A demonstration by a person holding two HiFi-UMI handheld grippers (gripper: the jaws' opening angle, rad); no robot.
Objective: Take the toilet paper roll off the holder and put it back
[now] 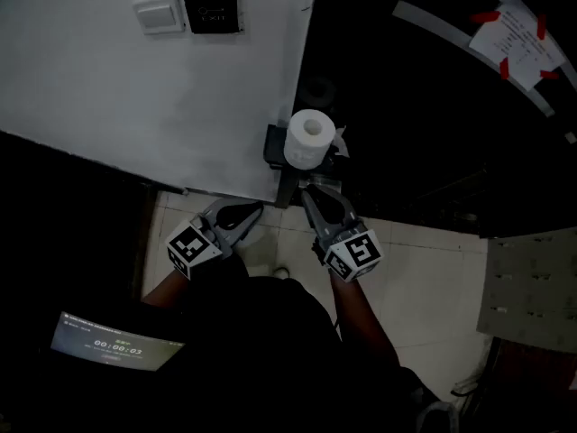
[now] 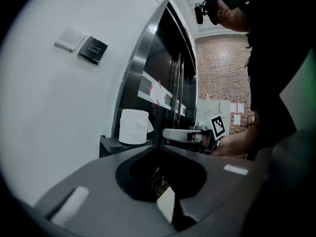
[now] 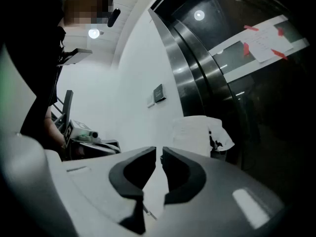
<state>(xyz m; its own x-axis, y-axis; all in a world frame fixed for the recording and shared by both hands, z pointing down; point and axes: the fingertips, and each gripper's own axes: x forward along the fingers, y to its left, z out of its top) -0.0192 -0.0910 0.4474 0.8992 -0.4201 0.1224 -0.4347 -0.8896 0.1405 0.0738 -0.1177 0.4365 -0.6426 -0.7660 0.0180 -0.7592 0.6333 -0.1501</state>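
Roll (image 1: 311, 138) atop holder (image 1: 274, 147) at wall (image 1: 135, 88) edge; left gripper (image 1: 256, 208), right gripper (image 1: 306, 190) side by side before it (right one nearer).

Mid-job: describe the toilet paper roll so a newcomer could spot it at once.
Find where the white wall meets the dark metal-framed panel. At that edge a small dark holder juts out, and the toilet paper roll stands upright on it. It is the only white cylinder there, hollow core up and a loose torn sheet at its side, unlike the flat wall plates higher up.
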